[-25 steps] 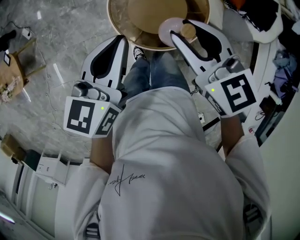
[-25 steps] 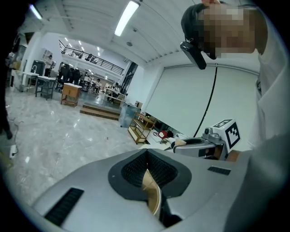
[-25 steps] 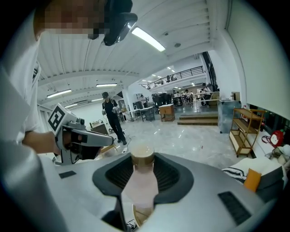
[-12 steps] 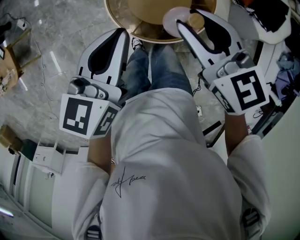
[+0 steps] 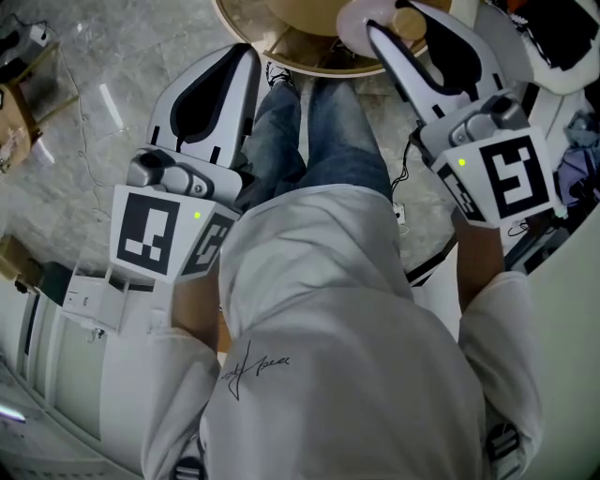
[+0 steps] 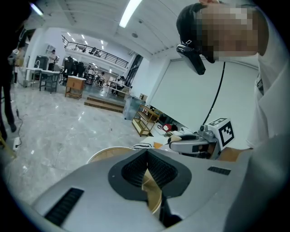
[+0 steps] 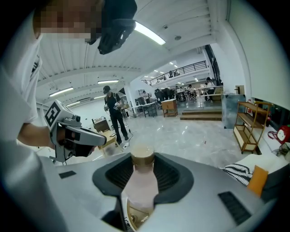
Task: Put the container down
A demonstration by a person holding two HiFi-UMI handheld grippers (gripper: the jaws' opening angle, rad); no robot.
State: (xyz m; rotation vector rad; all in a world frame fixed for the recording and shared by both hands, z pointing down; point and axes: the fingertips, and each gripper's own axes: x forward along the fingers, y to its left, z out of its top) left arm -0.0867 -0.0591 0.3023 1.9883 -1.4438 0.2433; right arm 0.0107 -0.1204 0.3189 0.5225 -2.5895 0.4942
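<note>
My right gripper (image 5: 384,21) is shut on the container (image 5: 361,19), a pale pink bottle with a tan cork-like cap. It holds the bottle over the near rim of the round wooden table (image 5: 281,45) at the top of the head view. In the right gripper view the bottle (image 7: 141,181) sits clamped between the dark pads, cap pointing away from the camera. My left gripper (image 5: 246,54) hangs left of the person's legs, just short of the table rim. Its pads (image 6: 156,170) meet with nothing between them, and the table edge (image 6: 106,154) shows beyond.
The person's jeans (image 5: 328,131) fill the space between the two grippers. White shelving (image 5: 56,319) stands at lower left and white equipment (image 5: 553,56) at the right. A person (image 7: 113,113) stands far off on the marble floor. A wooden rack (image 7: 247,122) is at the right.
Both grippers have slid up the head view toward the round table. The right one carried the bottle further over the table rim. Neither grip has changed.
</note>
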